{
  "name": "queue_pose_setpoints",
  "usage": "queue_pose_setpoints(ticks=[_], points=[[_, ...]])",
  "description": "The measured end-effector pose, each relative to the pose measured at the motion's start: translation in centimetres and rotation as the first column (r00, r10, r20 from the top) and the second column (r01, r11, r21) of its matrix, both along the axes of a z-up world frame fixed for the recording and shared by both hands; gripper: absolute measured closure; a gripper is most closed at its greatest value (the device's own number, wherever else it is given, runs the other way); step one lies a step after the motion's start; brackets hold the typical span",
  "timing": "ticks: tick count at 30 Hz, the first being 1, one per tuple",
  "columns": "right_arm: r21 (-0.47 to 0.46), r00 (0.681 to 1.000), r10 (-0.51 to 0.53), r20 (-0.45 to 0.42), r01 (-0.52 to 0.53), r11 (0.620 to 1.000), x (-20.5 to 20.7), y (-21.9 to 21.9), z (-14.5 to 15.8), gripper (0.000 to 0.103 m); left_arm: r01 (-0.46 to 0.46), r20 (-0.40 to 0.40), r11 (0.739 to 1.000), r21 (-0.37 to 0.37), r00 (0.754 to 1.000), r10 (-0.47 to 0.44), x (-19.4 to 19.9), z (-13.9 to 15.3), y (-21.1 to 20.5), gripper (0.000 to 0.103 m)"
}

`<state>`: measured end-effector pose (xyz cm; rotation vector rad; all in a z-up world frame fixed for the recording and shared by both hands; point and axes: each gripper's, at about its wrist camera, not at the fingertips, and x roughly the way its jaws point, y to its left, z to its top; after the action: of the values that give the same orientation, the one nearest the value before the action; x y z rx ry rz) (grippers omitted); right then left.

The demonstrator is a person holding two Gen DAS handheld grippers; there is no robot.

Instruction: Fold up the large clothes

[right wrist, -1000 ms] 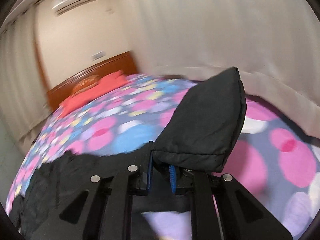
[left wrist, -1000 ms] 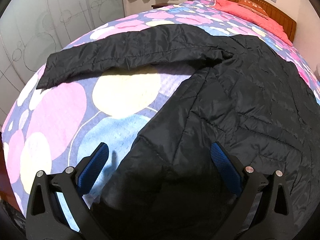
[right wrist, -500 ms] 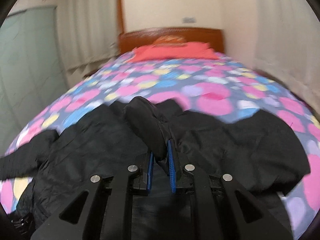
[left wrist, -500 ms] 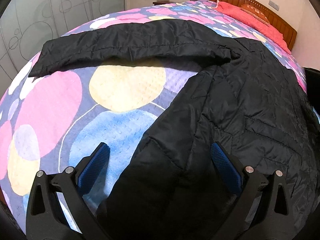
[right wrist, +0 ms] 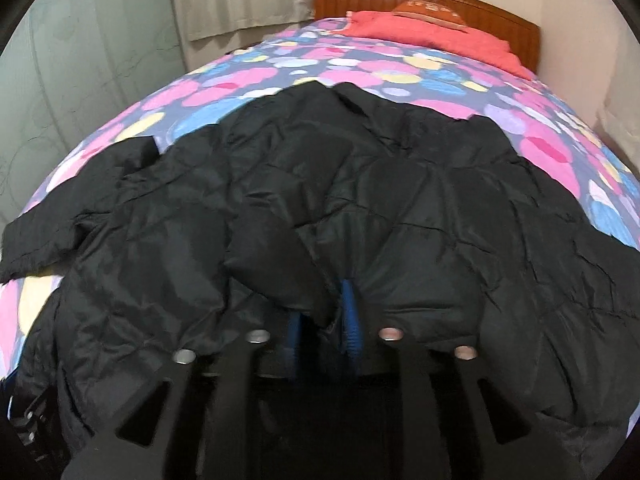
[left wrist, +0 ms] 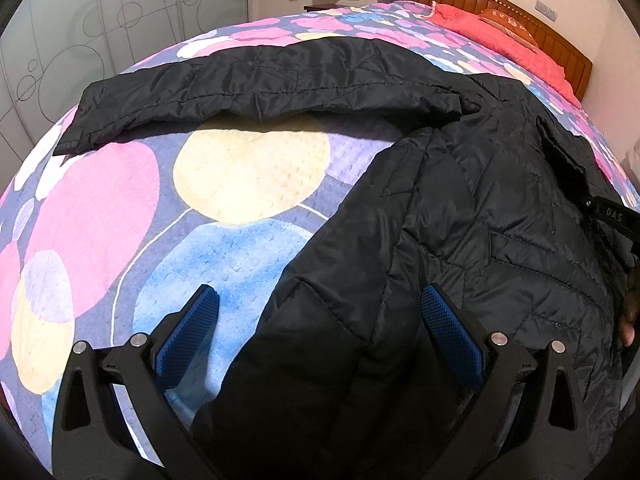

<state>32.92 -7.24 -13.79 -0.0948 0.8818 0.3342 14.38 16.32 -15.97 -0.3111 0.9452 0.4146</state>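
Spread over the bed is a quilted bedspread with pink, blue and yellow circles (left wrist: 100, 216); at the upper right of both frames stand a brown wooden headboard (left wrist: 500, 12) and a red pillow (right wrist: 432, 36). On the bedspread lies the black quilted puffer jacket (left wrist: 480, 216). In the left wrist view one long sleeve (left wrist: 256, 88) stretches across the upper left of the frame, and the body fills the right half. The left gripper (left wrist: 320, 332) is at the bottom, its blue fingers (left wrist: 188, 332) wide apart with the jacket's lower edge between them, not pinched. In the right wrist view the right gripper (right wrist: 322, 320) is at the bottom centre; its fingers have just been opening and stand narrowly apart, a fold of the jacket hanging between them.
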Motion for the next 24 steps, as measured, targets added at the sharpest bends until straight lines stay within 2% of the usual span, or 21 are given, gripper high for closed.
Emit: queue_pose_setpoints(ticks=[1, 2, 3, 6, 9, 10, 12, 14, 17, 20, 22, 23, 24], points=[[0.040, 0.999, 0.035, -0.011, -0.035, 0.999, -0.4, 0.0, 0.3, 0.045, 0.000, 0.000, 1.000, 0.001, 1.000, 0.000, 0.0, 0.0, 0.0, 0.002], [0.061, 0.998, 0.058, -0.013, -0.057, 0.996, -0.7, 0.2, 0.6, 0.034, 0.000, 0.000, 1.000, 0.002, 1.000, 0.000, 0.0, 0.0, 0.0, 0.002], [0.076, 0.996, 0.086, -0.001, -0.085, 0.993, -1.5, 0.4, 1.1, 0.034, 0.000, -0.001, 1.000, 0.003, 1.000, 0.000, 0.1, 0.0, 0.0, 0.002], [0.097, 0.989, 0.134, 0.069, -0.141, 0.985, -4.1, 0.3, 3.2, 0.034, 0.001, -0.004, 1.000, 0.004, 1.000, -0.001, 0.2, -0.1, 0.1, 0.002], [0.118, 0.988, 0.078, 0.132, -0.093, 0.989, -5.4, -2.5, 5.5, 0.034, 0.001, -0.004, 1.000, 0.005, 1.000, -0.001, 0.2, -0.1, 0.1, 0.002], [0.130, 0.988, 0.019, 0.154, -0.039, 0.991, -5.5, -4.6, 6.3, 0.036, 0.001, -0.004, 1.000, 0.005, 1.000, -0.001, 0.2, -0.1, 0.1, 0.002], [0.137, 0.982, -0.096, 0.162, 0.074, 0.988, -4.8, -8.6, 7.0, 0.047, 0.002, -0.005, 1.000, 0.007, 1.000, -0.002, 0.3, -0.2, 0.2, 0.002], [0.131, 0.959, -0.242, 0.146, 0.224, 0.966, -3.4, -13.5, 7.0, 0.050, 0.003, -0.005, 1.000, 0.009, 1.000, -0.003, 0.3, -0.3, 0.2, 0.002], [0.147, 0.874, -0.473, 0.113, 0.456, 0.878, -1.3, -21.6, 6.3, 0.051, 0.004, -0.006, 1.000, 0.013, 1.000, -0.004, 0.4, -0.3, 0.1, 0.002], [0.121, 0.824, -0.561, 0.080, 0.551, 0.826, 0.5, -25.3, 4.6, 0.058, 0.007, -0.009, 1.000, 0.020, 1.000, -0.007, 0.5, -0.3, 0.0, 0.002], [0.099, 0.821, -0.571, 0.026, 0.566, 0.818, 1.9, -26.2, 2.5, 0.059, 0.008, -0.010, 1.000, 0.020, 1.000, -0.008, 0.5, -0.4, 0.0, 0.002], [0.080, 0.829, -0.558, -0.033, 0.559, 0.825, 2.6, -26.3, 0.7, 0.058, 0.008, -0.010, 1.000, 0.021, 1.000, -0.008, 0.6, -0.4, 0.0, 0.002], [0.064, 0.839, -0.541, -0.053, 0.544, 0.837, 3.1, -26.2, -0.7, 0.058, 0.008, -0.011, 1.000, 0.021, 1.000, -0.008, 0.6, -0.4, 0.0, 0.002]])
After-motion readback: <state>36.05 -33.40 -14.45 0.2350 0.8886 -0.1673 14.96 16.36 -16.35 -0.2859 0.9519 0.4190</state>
